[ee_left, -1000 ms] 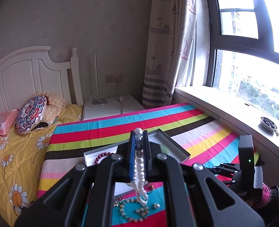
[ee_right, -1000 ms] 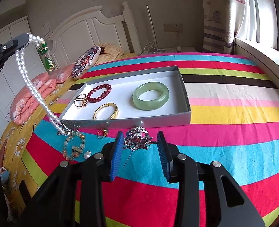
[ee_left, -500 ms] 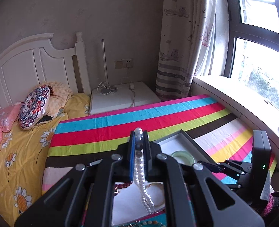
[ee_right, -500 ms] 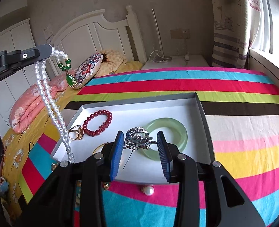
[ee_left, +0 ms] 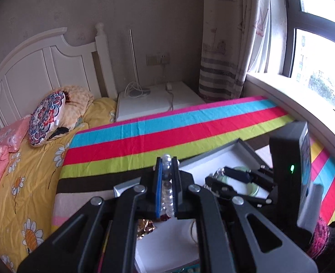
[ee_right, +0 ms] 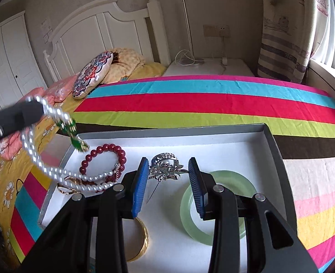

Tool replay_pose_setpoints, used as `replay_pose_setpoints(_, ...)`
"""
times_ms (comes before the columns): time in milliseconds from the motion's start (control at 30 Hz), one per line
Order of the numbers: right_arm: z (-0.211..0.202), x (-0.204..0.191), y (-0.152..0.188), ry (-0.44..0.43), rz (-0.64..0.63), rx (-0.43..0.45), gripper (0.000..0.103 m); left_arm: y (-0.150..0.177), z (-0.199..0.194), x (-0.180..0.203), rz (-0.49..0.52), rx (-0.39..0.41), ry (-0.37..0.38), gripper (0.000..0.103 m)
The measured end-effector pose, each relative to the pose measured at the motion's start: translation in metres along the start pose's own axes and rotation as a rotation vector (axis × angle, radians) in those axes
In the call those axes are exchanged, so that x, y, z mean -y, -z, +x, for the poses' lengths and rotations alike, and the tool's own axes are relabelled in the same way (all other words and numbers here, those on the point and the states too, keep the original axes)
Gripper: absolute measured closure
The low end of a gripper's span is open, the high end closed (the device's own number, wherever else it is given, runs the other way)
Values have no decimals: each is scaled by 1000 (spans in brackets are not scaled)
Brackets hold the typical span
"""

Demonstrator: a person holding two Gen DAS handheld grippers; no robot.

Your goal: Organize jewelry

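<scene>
The left gripper (ee_right: 34,111) is pinching a pearl necklace (ee_right: 53,173), its strand trailing into the grey tray (ee_right: 273,141); the right gripper (ee_right: 168,177) is clasping a silver brooch (ee_right: 165,166) above a jade bangle (ee_right: 222,207).

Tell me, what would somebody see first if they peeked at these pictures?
Probably the silver brooch pinched in the right gripper, right above the white tray. Next, the pearl necklace drooping from the left gripper onto the tray's left side, across a red bead bracelet. A pale green bangle lies to the right, and the striped cloth glows behind.
</scene>
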State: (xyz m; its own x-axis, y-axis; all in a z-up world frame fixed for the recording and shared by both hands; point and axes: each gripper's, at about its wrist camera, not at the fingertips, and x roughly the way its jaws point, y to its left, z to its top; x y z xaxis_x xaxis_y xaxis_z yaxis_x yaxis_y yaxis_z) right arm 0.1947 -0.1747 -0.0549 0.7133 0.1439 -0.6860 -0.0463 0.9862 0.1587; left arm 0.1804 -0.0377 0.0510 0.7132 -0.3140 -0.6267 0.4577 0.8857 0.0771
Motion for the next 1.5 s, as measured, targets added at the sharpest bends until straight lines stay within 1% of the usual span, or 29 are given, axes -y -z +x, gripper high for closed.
replay_pose_setpoints(100,7,-3,-1,13,-13,-3,67,24,21,4,39,-67,-10,96)
replay_pose_setpoints(167,10,-6,-2,22,-23,1,67,36,29,8,71,-95,-22,96)
replay_pose_setpoints(300,11,-10,5,24,-42,-3,67,56,38,14,112,-132,-20,96)
replay_pose_setpoints(367,12,-11,11,27,-56,-20,67,64,41,14,116,-142,-12,93)
replay_pose_setpoints(433,8,-10,15,10,-54,-26,67,70,43,12,108,-153,-2,93)
replay_pose_setpoints(533,4,-11,22,-20,-89,-53,66,77,44,9,90,-165,8,92)
replay_pose_setpoints(567,1,-12,24,-26,-103,-61,66,79,44,7,84,-164,5,89)
replay_pose_setpoints(600,-2,-12,26,-30,-112,-62,65,80,42,7,81,-162,2,81)
replay_pose_setpoints(633,-7,-11,26,-36,-116,-57,63,81,40,6,77,-156,-2,69)
replay_pose_setpoints(667,-14,-8,26,-48,-108,-46,56,81,37,5,73,-147,-2,62)
replay_pose_setpoints(700,-21,-3,25,-61,-89,-30,50,82,33,3,68,-133,-6,50)
replay_pose_setpoints(733,-29,5,24,-75,-64,-13,39,82,29,2,66,-123,-8,45)
replay_pose_setpoints(800,-43,28,21,-79,-3,18,38,82,22,-2,66,-108,-10,44)
replay_pose_setpoints(833,-47,39,19,-69,20,15,38,82,18,-3,65,-102,-21,42)
replay_pose_setpoints(867,-48,50,19,-67,41,-4,38,81,14,-5,61,-94,-34,40)
replay_pose_setpoints(900,-46,59,20,-83,56,-37,38,82,11,-8,52,-85,-46,36)
replay_pose_setpoints(933,-44,65,20,-102,62,-73,39,82,7,-13,33,-75,-62,34)
replay_pose_setpoints(1000,-37,75,26,-123,74,-142,39,84,2,-24,-12,-65,-69,33)
replay_pose_setpoints(1033,-34,77,29,-119,78,-178,42,85,0,-31,-43,-62,-63,30)
replay_pose_setpoints(1067,-37,76,31,-100,60,-171,44,87,1,-38,-71,-65,-60,29)
replay_pose_setpoints(1100,-38,76,33,-100,66,-185,43,88,2,-44,-93,-74,-58,29)
replay_pose_setpoints(1200,-47,71,43,-93,71,-195,43,94,16,-60,-144,-130,-87,29)
replay_pose_setpoints(1267,-54,67,52,-78,67,-183,43,98,28,-65,-146,-157,-107,29)
replay_pose_setpoints(1400,-68,62,68,-49,74,-169,43,101,47,-62,-100,-180,-147,30)
replay_pose_setpoints(1500,-79,62,78,-64,97,-159,43,100,57,-54,-60,-190,-170,30)
